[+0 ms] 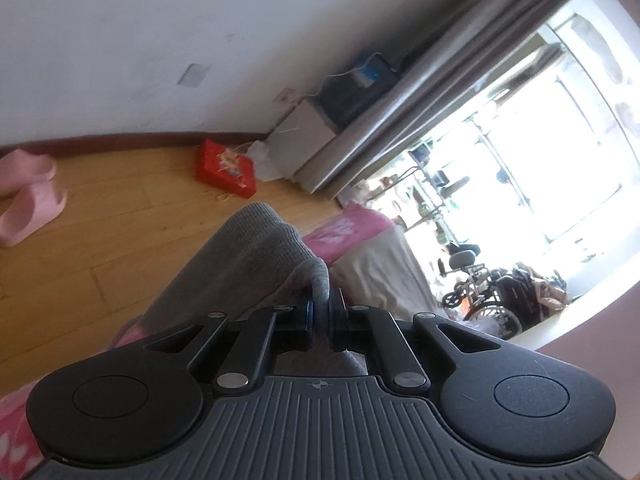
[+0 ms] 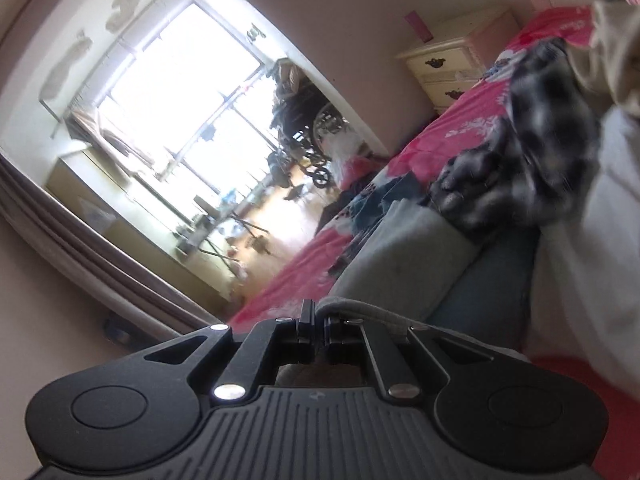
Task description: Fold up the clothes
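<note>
A grey knit garment (image 1: pixel 248 264) rises in front of my left gripper (image 1: pixel 321 305), which is shut on its thick hemmed edge; the cloth drapes away to the left over the floor side. In the right wrist view the same grey garment (image 2: pixel 404 256) stretches forward over the pink bed, and my right gripper (image 2: pixel 319 322) is shut on its rolled edge (image 2: pixel 360 309), which trails off to the right over the gripper's linkage. Both views are tilted hard.
The pink floral bedspread (image 2: pixel 440 136) carries a black-and-white patterned garment (image 2: pixel 536 148), a white one (image 2: pixel 592 248), a beige one (image 2: pixel 616 52) and blue cloth (image 2: pixel 480 292). A red box (image 1: pixel 226 168) and pink slippers (image 1: pixel 28 196) lie on the wooden floor. A cream nightstand (image 2: pixel 448 68) stands by the wall.
</note>
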Motion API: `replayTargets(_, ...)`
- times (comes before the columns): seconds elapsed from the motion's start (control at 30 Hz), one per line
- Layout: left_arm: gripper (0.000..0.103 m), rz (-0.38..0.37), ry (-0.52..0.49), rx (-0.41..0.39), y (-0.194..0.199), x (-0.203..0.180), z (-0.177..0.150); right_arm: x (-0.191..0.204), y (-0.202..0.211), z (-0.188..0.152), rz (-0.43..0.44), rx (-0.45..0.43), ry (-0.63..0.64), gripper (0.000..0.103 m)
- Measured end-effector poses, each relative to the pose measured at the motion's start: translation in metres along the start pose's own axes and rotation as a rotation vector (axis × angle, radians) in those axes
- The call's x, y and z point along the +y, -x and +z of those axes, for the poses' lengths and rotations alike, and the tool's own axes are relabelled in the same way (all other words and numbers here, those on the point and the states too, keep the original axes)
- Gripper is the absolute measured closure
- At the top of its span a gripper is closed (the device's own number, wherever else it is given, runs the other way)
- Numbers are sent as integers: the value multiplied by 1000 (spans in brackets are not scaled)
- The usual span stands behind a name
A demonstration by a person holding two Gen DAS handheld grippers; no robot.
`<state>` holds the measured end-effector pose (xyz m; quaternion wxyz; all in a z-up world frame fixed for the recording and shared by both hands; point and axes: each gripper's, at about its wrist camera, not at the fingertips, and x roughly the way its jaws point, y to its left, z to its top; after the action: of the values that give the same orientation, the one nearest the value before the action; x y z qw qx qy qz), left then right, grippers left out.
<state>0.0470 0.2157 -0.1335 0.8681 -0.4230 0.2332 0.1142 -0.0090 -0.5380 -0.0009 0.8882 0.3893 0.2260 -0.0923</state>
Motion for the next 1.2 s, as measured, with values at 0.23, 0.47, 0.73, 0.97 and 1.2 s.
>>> replayTargets(0.23, 98, 40, -30, 24, -48, -17, 4, 32, -64, 28, -100, 56, 68, 98)
replayTargets(0.47, 98, 103, -106, 69, -100, -26, 6, 56, -167, 41, -218, 145, 151, 98)
replayTargets(0.73, 71, -1, 46, 212, -152, 8, 17, 17, -304, 35, -265, 387, -32, 81)
replayTargets(0.97, 66, -19, 148, 144, -133, 23, 36, 9, -298, 31, -113, 381, -120, 45)
replayTargets(1.2, 49, 10, 39, 212, -63, 36, 28, 17, -234, 21, 53, 426, -112, 42)
